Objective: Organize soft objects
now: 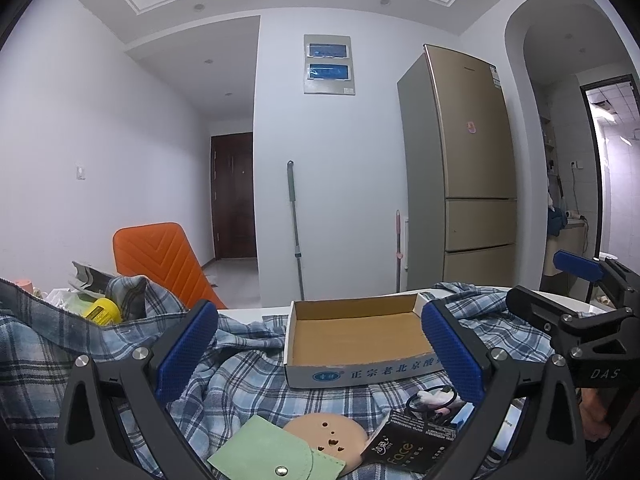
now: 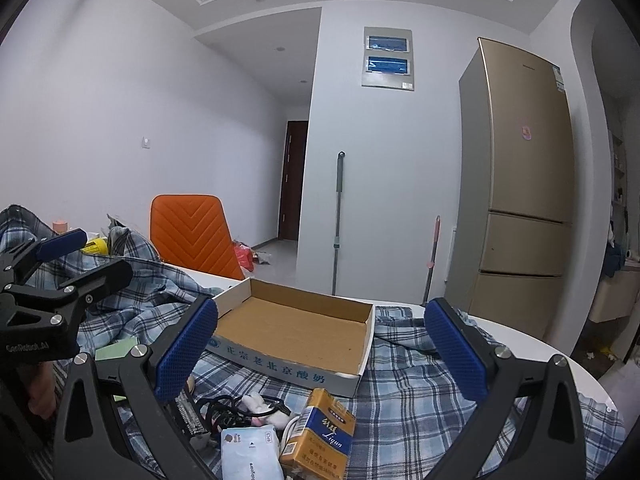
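An empty shallow cardboard box (image 1: pixel 356 338) (image 2: pixel 298 330) sits on a blue plaid cloth (image 1: pixel 248 376) (image 2: pixel 404 392). In front of it in the left wrist view lie a green felt pouch (image 1: pixel 276 454), a tan round pad with heart holes (image 1: pixel 328 438), a black "Face" box (image 1: pixel 408 446) and black hair ties with a pink-white soft item (image 1: pixel 434 398). The right wrist view shows the hair ties (image 2: pixel 248 404), a white tissue pack (image 2: pixel 250 456) and a yellow-blue "Liqun" pack (image 2: pixel 320 432). My left gripper (image 1: pixel 320 348) is open and empty above these. My right gripper (image 2: pixel 320 348) is open and empty.
An orange chair (image 1: pixel 164 264) (image 2: pixel 196 236) stands behind the white table (image 2: pixel 520 340). A yellow container (image 1: pixel 102 311) and clutter lie at the left. A gold fridge (image 1: pixel 472 168), a mop (image 1: pixel 296 232) and a dark door (image 1: pixel 234 196) are beyond.
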Motion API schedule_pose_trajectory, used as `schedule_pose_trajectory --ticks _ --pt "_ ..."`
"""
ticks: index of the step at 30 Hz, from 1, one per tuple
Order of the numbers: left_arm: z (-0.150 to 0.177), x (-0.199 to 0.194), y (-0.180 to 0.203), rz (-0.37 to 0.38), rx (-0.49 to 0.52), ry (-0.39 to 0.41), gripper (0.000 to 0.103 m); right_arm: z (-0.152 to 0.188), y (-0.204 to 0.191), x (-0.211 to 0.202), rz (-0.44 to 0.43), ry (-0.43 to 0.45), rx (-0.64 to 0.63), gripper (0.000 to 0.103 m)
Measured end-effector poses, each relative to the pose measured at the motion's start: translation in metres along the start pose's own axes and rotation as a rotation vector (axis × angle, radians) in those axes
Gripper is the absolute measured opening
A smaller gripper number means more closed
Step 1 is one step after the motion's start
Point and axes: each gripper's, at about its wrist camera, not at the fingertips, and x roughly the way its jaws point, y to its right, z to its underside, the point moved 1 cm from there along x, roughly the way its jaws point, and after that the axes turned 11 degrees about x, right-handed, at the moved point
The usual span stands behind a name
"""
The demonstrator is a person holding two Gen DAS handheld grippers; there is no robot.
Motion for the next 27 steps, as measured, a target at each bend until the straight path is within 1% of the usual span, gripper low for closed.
schedule_pose_trajectory --ticks 5,7,8,10,11,12,14,20,24,25,27 --pt "0.000 -0.001 -0.001 0.010 -0.004 0.006 0.103 -0.001 0.004 0.002 -0.016 -0.017 0.015 0.103" --pt "-0.002 -0.002 -0.001 0.002 0.000 0.002 0.103 -0.003 0.005 0.004 -0.010 -0.047 0.020 0.103" --pt "-0.004 -0.003 -0.002 0.008 0.000 -0.005 0.103 -0.004 0.006 0.004 -0.006 -0.057 0.026 0.103" --pt "-0.009 -0.004 -0.005 0.031 -0.016 -0.030 0.103 -0.007 0.007 0.003 -0.042 -0.072 0.031 0.103" --pt "-0.013 -0.006 -0.006 0.058 -0.025 -0.042 0.103 -0.007 0.006 0.003 -0.039 -0.082 0.022 0.103" --pt "-0.016 -0.006 -0.007 0.068 -0.030 -0.049 0.103 -0.008 0.006 0.004 -0.040 -0.094 0.015 0.103" --pt "-0.023 -0.009 -0.005 0.071 -0.024 -0.078 0.103 -0.011 0.006 0.005 -0.074 -0.125 0.013 0.103" --pt "-0.038 -0.023 0.000 0.072 -0.021 -0.137 0.103 -0.026 0.016 0.008 -0.104 -0.228 0.055 0.103" --pt "-0.035 -0.037 0.003 0.052 -0.017 -0.151 0.103 -0.028 0.019 0.010 -0.113 -0.323 0.060 0.103" --pt "-0.032 -0.037 0.003 0.059 -0.016 -0.160 0.103 -0.026 0.018 0.010 -0.109 -0.331 0.057 0.103" --pt "-0.024 -0.035 0.006 0.071 -0.012 -0.189 0.103 -0.018 0.015 0.011 -0.097 -0.344 0.041 0.098"
